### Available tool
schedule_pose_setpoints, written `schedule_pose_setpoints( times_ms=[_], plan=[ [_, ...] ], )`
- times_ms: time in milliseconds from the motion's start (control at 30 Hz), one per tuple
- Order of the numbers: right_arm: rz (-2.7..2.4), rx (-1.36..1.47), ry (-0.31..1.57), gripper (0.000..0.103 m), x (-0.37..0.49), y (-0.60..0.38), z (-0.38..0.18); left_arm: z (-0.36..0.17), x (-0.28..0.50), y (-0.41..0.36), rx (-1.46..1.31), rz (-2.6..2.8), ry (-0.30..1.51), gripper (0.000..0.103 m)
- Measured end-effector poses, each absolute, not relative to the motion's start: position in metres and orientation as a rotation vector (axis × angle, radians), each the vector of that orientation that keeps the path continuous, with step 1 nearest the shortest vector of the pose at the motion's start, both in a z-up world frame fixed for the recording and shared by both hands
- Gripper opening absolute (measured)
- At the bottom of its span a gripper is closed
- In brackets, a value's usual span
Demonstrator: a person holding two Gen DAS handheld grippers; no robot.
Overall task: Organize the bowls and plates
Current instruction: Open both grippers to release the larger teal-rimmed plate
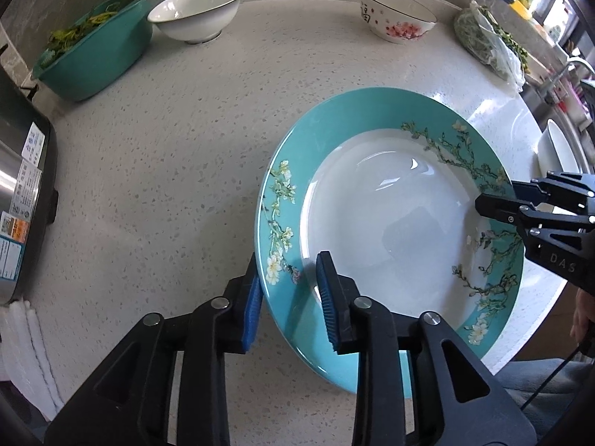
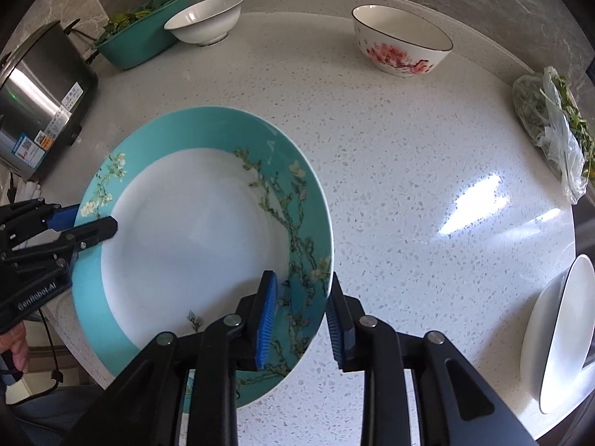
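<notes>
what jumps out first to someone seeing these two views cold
The big teal-rimmed plate with blossom branches lies on the speckled counter, its rim between the jaws of the left gripper and the right gripper. Behind it stand a white bowl and a pink-flowered bowl.

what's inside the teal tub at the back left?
The teal tub holds loose leafy greens, heaped to the rim. Its bottom and anything beneath the leaves are covered. A white bowl sits beside it.
</notes>
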State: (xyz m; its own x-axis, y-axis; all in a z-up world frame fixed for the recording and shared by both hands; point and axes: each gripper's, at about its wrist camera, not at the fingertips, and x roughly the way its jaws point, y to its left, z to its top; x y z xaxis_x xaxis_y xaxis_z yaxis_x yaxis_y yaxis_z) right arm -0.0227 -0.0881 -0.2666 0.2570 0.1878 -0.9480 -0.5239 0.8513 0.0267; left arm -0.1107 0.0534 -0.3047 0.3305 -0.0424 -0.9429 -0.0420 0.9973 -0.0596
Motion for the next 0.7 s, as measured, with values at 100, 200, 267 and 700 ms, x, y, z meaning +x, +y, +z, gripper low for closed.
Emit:
schedule_pose_setpoints(
  times_ms=[100,200,267,700],
  plan=[
    [0.49,-0.288,1.224,0.031,-0.022,-0.091,-0.267,-0.306,-0.109,0.048,-0.041,-0.004,1.223,0.044],
    [0.494,-0.232,1.233,0.035,-0.021,-0.096,-0.266,-0.308,-0.108,0.045,-0.018,-0.012,1.209,0.057],
    [0.495,-0.203,1.232,0.035,-0.021,-0.098,-0.267,-0.309,-0.107,0.045,-0.014,-0.015,1.203,0.06],
    [0.547,0.001,1.095,0.073,-0.03,-0.165,-0.202,-0.233,-0.101,0.057,-0.12,-0.047,1.027,0.078]
  ],
)
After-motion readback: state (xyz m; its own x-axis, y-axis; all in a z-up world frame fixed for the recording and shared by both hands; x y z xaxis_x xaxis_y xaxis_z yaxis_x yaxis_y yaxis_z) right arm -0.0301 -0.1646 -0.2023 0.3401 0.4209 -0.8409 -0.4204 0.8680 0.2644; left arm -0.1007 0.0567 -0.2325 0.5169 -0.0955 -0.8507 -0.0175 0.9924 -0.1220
